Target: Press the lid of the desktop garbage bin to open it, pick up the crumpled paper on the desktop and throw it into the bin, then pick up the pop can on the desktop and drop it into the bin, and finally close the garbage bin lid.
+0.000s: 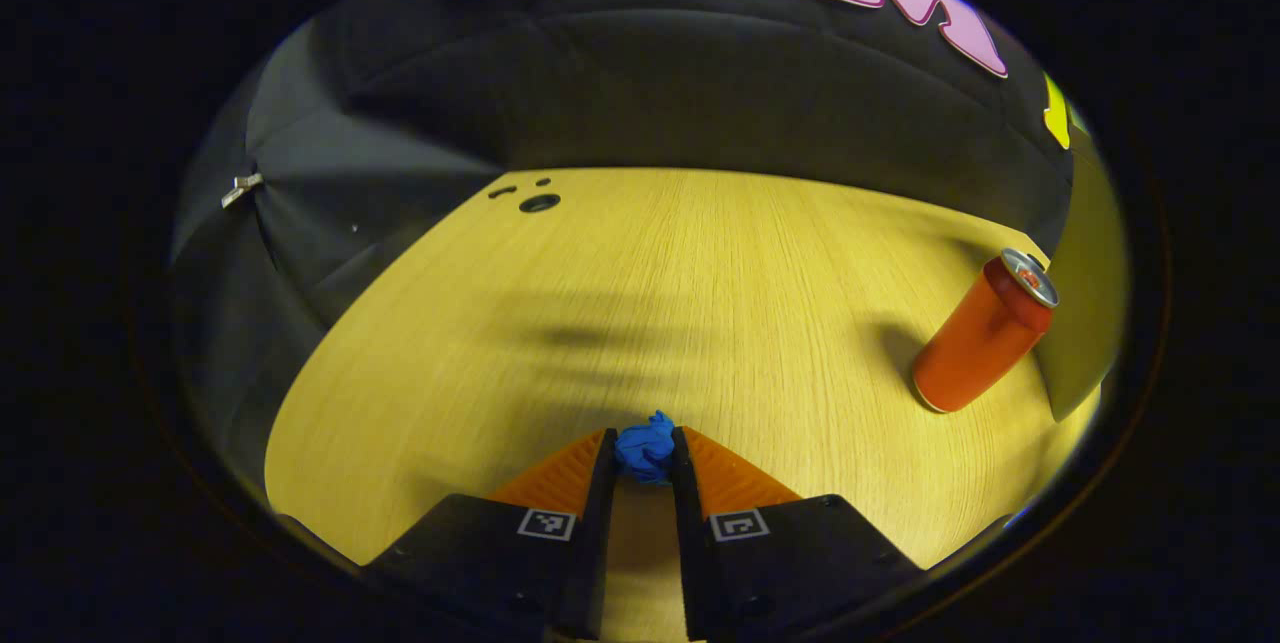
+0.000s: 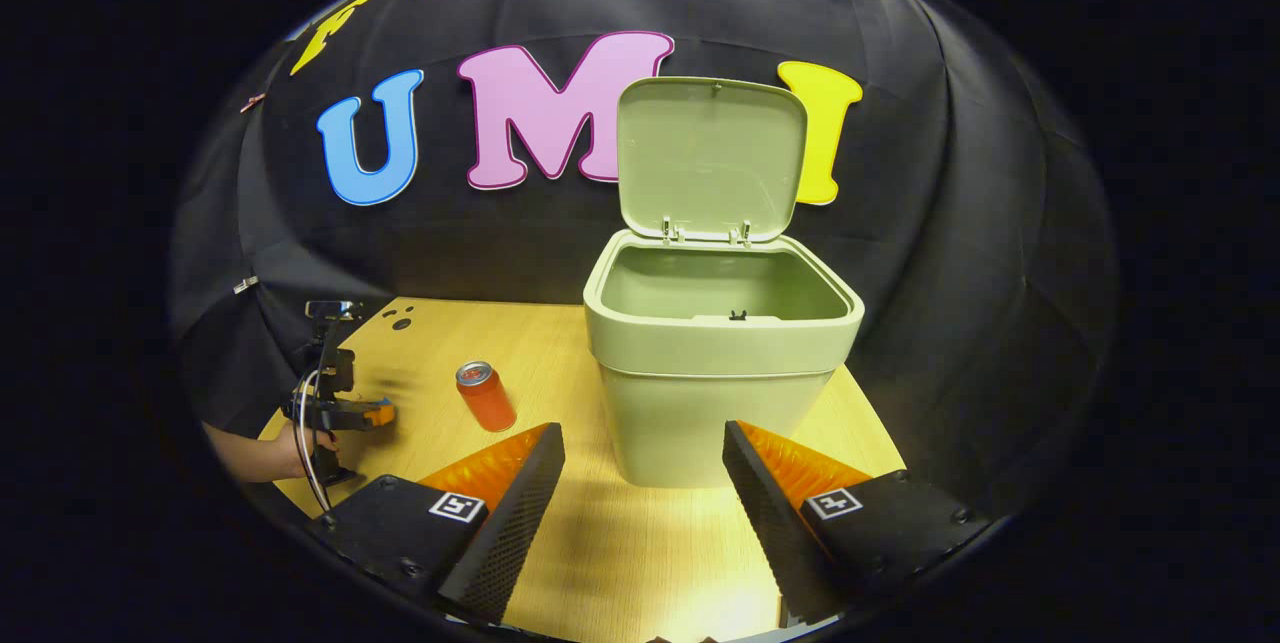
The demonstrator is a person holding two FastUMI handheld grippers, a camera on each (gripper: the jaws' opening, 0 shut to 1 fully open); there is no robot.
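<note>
The left gripper (image 1: 646, 453) is clenched on the crumpled paper (image 1: 646, 446) — a small blue wad, creased and lumpy, pinched between both fingertips just above the desk (image 1: 640, 303). The fingers (image 1: 598, 483) are flat, straight-edged bars with ribbed wedge-shaped backs, and square printed markers sit on the blocks behind them. The desk is pale wood with a fine straight grain, smooth and slightly glossy. Well off to the right of the paper stands the pop can (image 1: 985, 333), a slim orange-red cylinder with a silvery metal top, upright on the desk.

The right gripper (image 2: 645, 468) is released, its fingers spread wide apart and holding nothing; their inner faces show a fine dotted texture. Just beyond them stands the garbage bin (image 2: 715, 373) — a squarish, pale green tub of matte plastic with rounded corners and a thick rim. Its lid (image 2: 712, 158) is swung up, upright on two small hinges at the back edge. Left of the bin, in the right gripper view, the can stands, and farther left a hand (image 2: 300, 443) holds the left gripper low over the desk.
</note>
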